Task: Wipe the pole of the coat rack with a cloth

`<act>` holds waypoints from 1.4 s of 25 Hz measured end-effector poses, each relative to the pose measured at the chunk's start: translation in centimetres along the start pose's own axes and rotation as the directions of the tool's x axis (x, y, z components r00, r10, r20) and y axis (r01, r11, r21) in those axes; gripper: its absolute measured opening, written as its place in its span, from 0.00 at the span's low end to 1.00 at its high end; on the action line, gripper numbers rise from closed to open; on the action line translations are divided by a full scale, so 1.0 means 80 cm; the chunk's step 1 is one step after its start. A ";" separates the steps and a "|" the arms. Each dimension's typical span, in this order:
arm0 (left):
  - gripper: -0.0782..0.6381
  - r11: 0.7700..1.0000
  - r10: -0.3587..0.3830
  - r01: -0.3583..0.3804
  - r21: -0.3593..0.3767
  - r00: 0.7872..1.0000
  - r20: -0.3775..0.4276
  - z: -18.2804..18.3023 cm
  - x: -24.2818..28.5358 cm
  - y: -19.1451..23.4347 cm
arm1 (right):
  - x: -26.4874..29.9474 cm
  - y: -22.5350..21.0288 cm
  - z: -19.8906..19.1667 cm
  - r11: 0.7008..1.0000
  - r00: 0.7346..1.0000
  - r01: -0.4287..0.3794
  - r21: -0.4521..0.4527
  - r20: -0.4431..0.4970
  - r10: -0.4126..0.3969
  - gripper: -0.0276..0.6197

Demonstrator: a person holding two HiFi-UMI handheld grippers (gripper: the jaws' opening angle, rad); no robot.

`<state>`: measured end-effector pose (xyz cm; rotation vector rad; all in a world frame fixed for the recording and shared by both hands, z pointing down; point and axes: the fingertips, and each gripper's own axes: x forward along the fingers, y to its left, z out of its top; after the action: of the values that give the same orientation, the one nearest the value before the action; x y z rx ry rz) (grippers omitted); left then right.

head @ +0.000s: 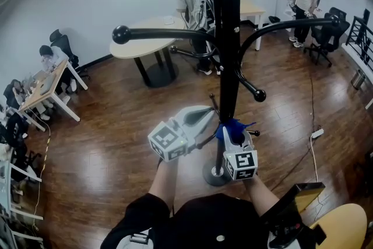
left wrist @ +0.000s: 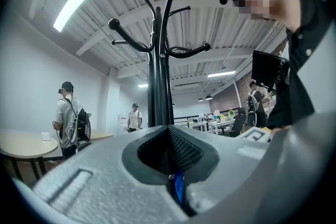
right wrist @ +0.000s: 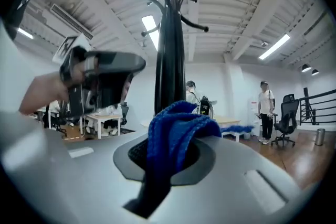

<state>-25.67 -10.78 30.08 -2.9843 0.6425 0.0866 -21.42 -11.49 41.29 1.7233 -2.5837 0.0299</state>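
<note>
We logged the coat rack pole (head: 228, 38) standing vertical directly ahead of the right gripper (head: 232, 136), whose jaws were clamped on the blue cloth (head: 234, 127) pressed low against it; the left gripper (head: 204, 115) alongside was closed, apparently empty.

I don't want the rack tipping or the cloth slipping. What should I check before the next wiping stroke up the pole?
1. Grip: ok, blue cloth is clamped in the right gripper.
2. Contact: cannot tell, the cloth sits at the pole, but whether it touches is hidden.
3. Free hand: ok, left gripper has its jaws together, beside the pole, not around it.
4. Path upward: not ok, a knobbed hook juts out above the cloth.
5. Footing: cannot tell, the base is partly hidden by the right gripper.
</note>
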 end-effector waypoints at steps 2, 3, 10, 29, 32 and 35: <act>0.11 1.000 0.003 -0.003 0.005 1.000 0.002 0.001 -0.001 0.001 | -0.005 -0.001 0.067 1.000 0.995 -0.015 0.018 0.095 0.014 0.11; 0.11 1.000 0.003 -0.003 0.009 1.000 0.003 0.002 -0.001 0.001 | -0.007 -0.001 0.104 1.000 0.988 -0.028 0.015 0.149 0.025 0.11; 0.11 1.000 0.029 -0.029 -0.006 1.000 -0.011 0.005 -0.001 0.003 | -0.028 -0.003 0.313 0.997 0.901 -0.037 -0.065 0.430 0.061 0.11; 0.11 1.000 0.018 -0.019 0.024 1.000 0.008 0.009 -0.003 0.007 | 0.006 0.002 -0.065 0.997 0.992 -0.068 0.022 -0.102 0.070 0.11; 0.11 1.000 0.018 -0.018 0.022 1.000 0.011 0.011 -0.003 0.005 | 0.003 0.002 -0.038 0.997 0.994 -0.065 0.052 -0.085 0.069 0.11; 0.11 1.000 0.025 -0.025 0.016 1.000 0.013 0.011 -0.005 0.006 | -0.004 -0.001 0.066 0.995 0.993 -0.071 0.064 0.094 0.065 0.11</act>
<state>-26.27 -10.96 29.17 -2.9581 0.6758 0.1017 -21.31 -11.40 35.96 1.6958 -2.7374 0.0409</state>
